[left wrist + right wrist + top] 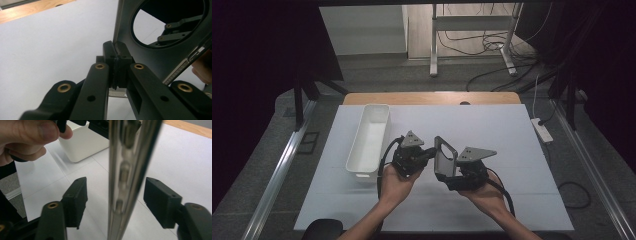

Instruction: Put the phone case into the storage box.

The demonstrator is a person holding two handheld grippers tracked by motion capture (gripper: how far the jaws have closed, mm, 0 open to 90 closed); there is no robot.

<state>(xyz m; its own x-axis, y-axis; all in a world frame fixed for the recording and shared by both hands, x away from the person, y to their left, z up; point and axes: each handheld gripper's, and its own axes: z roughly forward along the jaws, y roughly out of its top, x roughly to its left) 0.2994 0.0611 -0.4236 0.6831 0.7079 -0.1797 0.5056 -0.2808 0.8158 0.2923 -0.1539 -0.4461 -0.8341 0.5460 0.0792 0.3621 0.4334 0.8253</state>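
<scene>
Plate: thin dark metal plate (445,159) with round hole, standing on edge mid-tabletop; stiff, slippery.
Left gripper (432,152): clamping its edge.
Right gripper (115,203): released, jaws straddling it without touching.
Hold: flat faces near rim.

Left tool (117,65) clamped on edge of dark metal frame (160,58) above white table (50,50).

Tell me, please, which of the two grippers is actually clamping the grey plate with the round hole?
The left gripper: its jaws are shut on an edge of the grey plate. The right gripper has open jaws, apart from the plate's edge between them.
</scene>
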